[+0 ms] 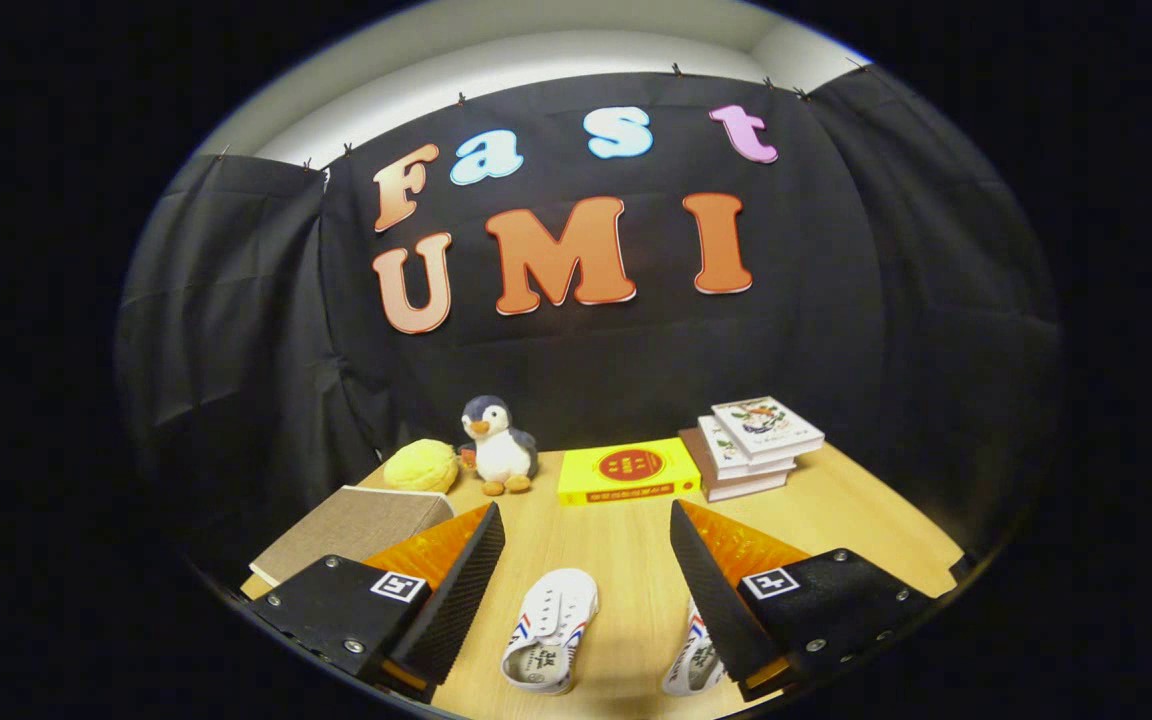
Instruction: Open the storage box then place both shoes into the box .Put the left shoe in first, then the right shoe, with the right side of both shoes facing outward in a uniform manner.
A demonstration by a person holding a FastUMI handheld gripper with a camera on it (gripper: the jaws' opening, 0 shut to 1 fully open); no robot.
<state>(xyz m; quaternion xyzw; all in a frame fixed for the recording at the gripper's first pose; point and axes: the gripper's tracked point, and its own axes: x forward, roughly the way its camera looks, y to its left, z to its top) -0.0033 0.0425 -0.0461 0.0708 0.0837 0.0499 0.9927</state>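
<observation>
Your jaws stand wide apart and hold nothing; the gripper (586,590) hangs above the near part of the table (626,545), looking along it toward the booth's back wall.

The storage box (361,525), a flat brown fabric-covered case, lies left of and just beyond your left finger (456,590), with its lid down as far as you can see; part of it is hidden behind that finger. Since opening it is the first step and it looks unopened, you are likely at the very start.

Take the white shoe (551,630) with the red and blue stripes as your landmark: it lies between the fingers, below them on the table, its long axis running roughly away from you and leaning a little to the right. The second shoe (693,660) lies to its right, partly covered by your right finger (721,590). You cannot yet tell which is the left shoe.

The box lies up and to the left of the landmark shoe, so your coming move should swing the jaws leftward and forward.

Beyond the landmark shoe, against the wall, sit a yellow book (628,472), a penguin toy (498,445), a yellow plush ball (421,466) and a stack of books (751,445).
</observation>
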